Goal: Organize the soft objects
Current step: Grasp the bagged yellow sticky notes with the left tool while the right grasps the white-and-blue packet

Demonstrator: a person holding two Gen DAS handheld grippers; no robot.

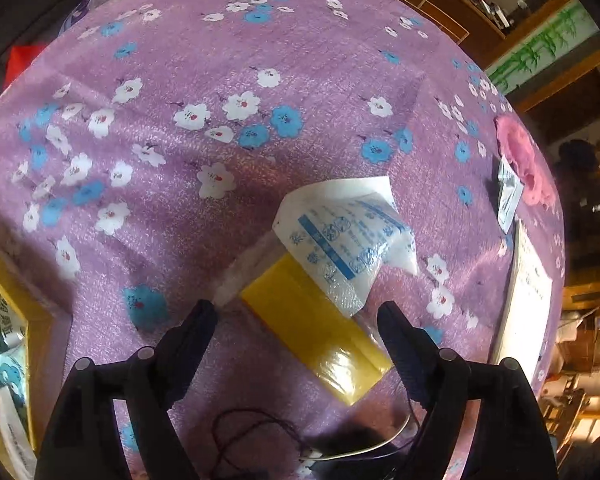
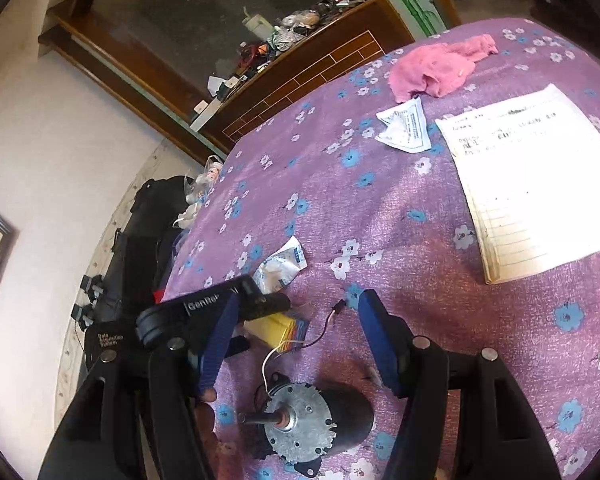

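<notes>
Biggest thing is the purple flowered tablecloth (image 1: 260, 168), everything sits on it. Your left gripper (image 1: 298, 320) hangs spread wide right over the yellow packet (image 1: 312, 328), pads not touching it, with the white printed bubble bag (image 1: 340, 236) lying on its far end. Both look light, squashy and slick, so I'd pinch the yellow one across its short width. Your right gripper (image 2: 296, 336) is spread too, nothing held, over the small motor (image 2: 320, 416).
</notes>
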